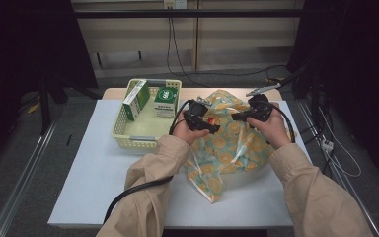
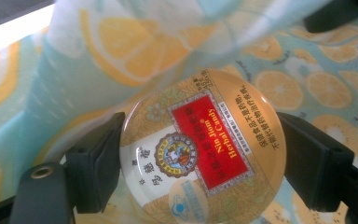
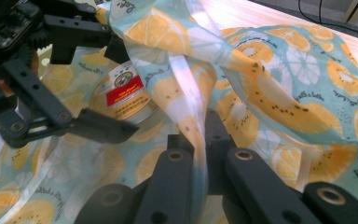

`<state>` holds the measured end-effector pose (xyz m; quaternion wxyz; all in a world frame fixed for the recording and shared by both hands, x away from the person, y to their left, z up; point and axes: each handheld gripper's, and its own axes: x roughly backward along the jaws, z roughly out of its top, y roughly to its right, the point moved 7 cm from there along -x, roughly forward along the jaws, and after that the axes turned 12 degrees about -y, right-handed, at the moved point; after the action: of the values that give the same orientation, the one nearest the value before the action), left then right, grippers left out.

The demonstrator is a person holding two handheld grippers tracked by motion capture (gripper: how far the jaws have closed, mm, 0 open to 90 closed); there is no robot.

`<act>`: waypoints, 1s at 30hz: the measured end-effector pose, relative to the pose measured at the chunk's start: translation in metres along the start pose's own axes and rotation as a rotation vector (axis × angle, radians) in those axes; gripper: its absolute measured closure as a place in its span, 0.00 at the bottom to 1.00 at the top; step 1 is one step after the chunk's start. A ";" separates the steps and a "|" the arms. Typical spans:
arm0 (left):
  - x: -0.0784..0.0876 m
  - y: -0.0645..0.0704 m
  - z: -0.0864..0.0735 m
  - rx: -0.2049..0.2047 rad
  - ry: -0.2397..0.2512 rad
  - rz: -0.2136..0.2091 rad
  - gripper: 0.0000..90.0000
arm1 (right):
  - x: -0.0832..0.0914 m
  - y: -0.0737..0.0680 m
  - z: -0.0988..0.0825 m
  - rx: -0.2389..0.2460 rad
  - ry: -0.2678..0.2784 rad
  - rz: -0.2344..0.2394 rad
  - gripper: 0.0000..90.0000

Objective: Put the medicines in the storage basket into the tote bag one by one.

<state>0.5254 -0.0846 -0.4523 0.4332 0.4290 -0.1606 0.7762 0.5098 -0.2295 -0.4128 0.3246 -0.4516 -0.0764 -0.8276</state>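
1. A dim room is seen, with a white-topped table [image 1: 103, 168] set before a pale panelled wall from which cables hang.
2. On the left part of the table a cream plastic basket [image 1: 123, 134] is placed; two green-and-white boxes [image 1: 136, 98] [image 1: 166, 101] are stood inside it, toward its far end.
3. Just right of the basket the left gripper [image 1: 203, 121] is held in a beige-sleeved hand, above the bag.
4. In the left gripper view a round gold tin of herbal candy [image 2: 203, 151], with a red label, is clamped between the two black jaws, which are spread to the tin's width and pressed on its rim at either side.
5. The tin is held over the bag [image 1: 227, 148], a light-blue one printed with orange slices, which is spread on the table's right part.
6. In the right gripper view the left gripper [image 3: 105, 88] and the tin [image 3: 123, 95] are seen just beside a raised fold of the bag [image 3: 279, 93].
7. At the right, the right gripper [image 1: 242, 116] is closed tightly on a thin strip of the bag's edge [image 3: 193, 126], which is drawn up between its jaws.
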 end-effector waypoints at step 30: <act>-0.038 0.009 0.026 -0.013 0.064 -0.037 0.16 | -0.008 0.014 -0.003 -0.043 0.009 -0.001 1.00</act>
<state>0.5410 -0.1261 -0.4668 0.4553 0.4041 -0.1437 0.7803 0.5191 -0.2377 -0.4229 0.3146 -0.4546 -0.0572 -0.8313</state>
